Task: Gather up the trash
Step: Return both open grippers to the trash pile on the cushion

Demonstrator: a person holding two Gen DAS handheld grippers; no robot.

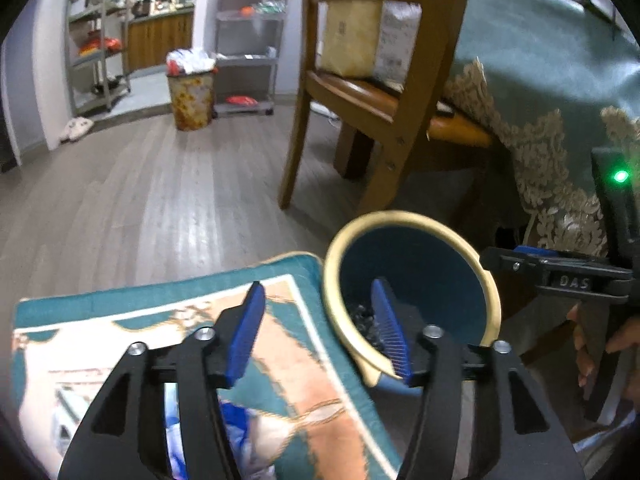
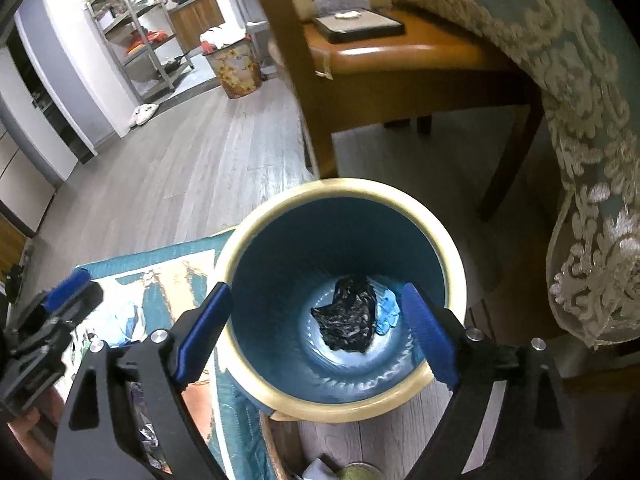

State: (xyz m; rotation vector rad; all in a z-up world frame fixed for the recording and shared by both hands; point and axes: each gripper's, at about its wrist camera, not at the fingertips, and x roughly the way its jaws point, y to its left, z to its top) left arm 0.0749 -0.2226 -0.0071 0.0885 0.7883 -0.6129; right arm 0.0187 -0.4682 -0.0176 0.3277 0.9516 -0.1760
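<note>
Just below and behind the left gripper (image 1: 320, 304), whose blue-padded jaws stand wide apart and empty, a crumpled blue-and-white plastic wrapper (image 1: 236, 420) lies on the teal-and-peach patterned rug (image 1: 304, 360) — it sits under the left finger's base, nearer this hand than the other, and its long axis cannot be told because the linkage hides most of it. To the right of those jaws, with the right finger overlapping its rim in view, stands the round blue wastebasket with a cream rim (image 1: 416, 268). The right gripper (image 2: 316, 324) hangs directly over that basket's mouth (image 2: 248, 240), jaws likewise spread and holding nothing; straight ahead between them, at the bottom, lie a crumpled black plastic bag (image 2: 348, 320) and a pale blue scrap (image 2: 388, 312) touching its right side. So the remaining litter lies left of the basket, and the left hand looks better placed to drop back onto it. Farther off, beyond both jaws, a wooden chair (image 1: 384, 80) stands beside a tablecloth — well apart.
</note>
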